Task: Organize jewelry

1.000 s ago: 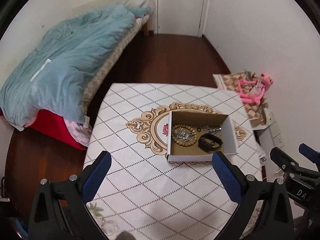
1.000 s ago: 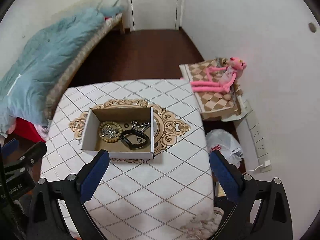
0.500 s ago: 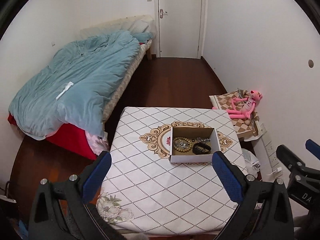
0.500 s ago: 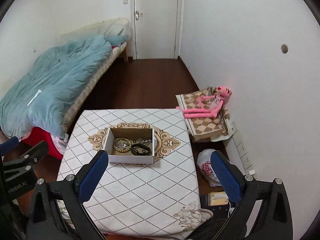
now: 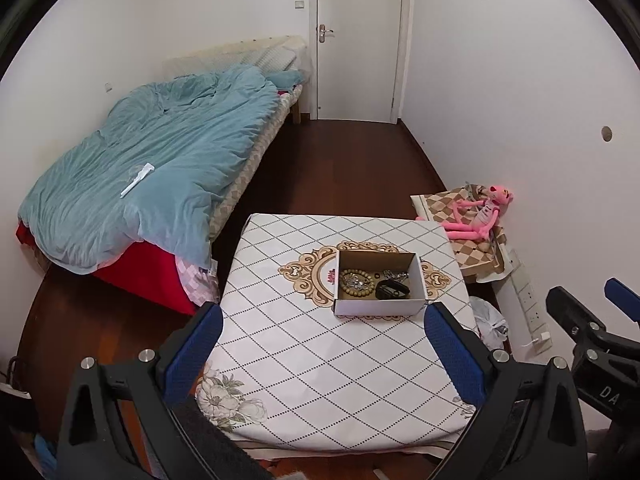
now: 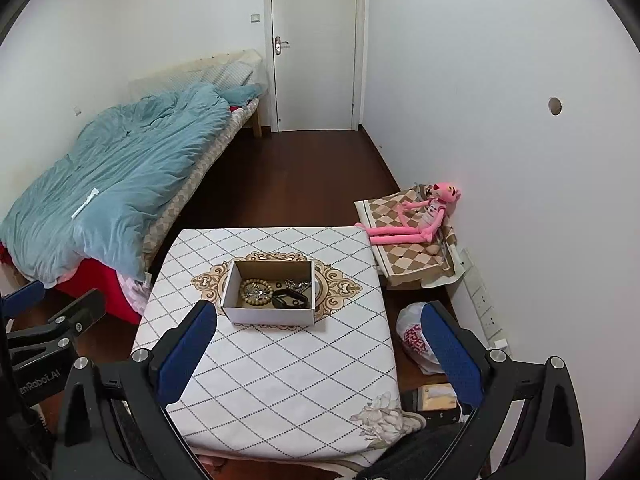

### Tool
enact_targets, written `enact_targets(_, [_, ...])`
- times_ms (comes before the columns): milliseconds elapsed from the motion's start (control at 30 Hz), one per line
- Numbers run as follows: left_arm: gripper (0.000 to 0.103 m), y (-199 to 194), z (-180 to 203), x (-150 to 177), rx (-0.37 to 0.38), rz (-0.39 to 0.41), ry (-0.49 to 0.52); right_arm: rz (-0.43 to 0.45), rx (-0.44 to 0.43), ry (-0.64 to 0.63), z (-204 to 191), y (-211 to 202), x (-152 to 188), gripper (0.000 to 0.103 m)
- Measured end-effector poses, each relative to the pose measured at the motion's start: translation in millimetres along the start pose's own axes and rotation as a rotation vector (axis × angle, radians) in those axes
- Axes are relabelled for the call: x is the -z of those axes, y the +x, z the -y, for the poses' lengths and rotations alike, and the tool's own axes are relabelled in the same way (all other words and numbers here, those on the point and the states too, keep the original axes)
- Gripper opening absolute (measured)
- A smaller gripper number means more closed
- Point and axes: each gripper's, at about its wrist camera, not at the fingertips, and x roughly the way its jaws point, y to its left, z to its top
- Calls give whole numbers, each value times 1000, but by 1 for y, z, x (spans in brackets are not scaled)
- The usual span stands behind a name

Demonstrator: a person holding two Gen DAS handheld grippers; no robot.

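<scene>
Currently: left tool [image 5: 320, 330] held high above the near edge of the counter [image 5: 320, 380], fingers spread wide, nothing between the blue pads [image 5: 192, 354]. Right tool [image 6: 318, 330] likewise raised, spread wide, gripping nothing; blue pads [image 6: 450, 354] framing the near half of the counter.

Cardboard box [image 5: 378, 307] open-topped, sitting on the gold medallion near the middle of the patterned cloth. Well apart from both tools, farther from the cameras than either set of fingertips. From the left wrist view: box ahead and slightly toward the right finger. From the right wrist view: box [image 6: 272, 315] ahead and nearer the left finger.

Inside box: wooden bead bracelet [image 5: 356, 282] at the left side, silvery chain piece [image 5: 354, 280] lying within its loop. Black band [image 5: 392, 290] at the front right, beside the beads. Silvery tangle [image 5: 396, 275] at the back right, small dark ring [image 5: 377, 276] between tangle and beads. Same layout confirmed in the right wrist view: beads [image 6: 256, 291], black band [image 6: 290, 300].

Right tool also visible at the right margin of the left wrist view [image 5: 592, 328]; left tool at the left margin of the right wrist view [image 6: 52, 316].

Surroundings: bed with blue duvet [image 5: 152, 176] to the left, pink plush toy [image 6: 420, 216] against the right wall.
</scene>
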Motion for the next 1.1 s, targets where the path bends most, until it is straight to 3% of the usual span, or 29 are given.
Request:
enact_targets(367, [103,19,10,-3,5,-33,-5,-30,27,-7,7,18,-6,103])
enact_targets(833, [103,82,23,-32,-19,-138,18,-143,46,-27,4,102,-33,103])
enact_targets(1100, [103,110,24,-34,-32,-186,16,-191,48,-43,2,128,-38,103])
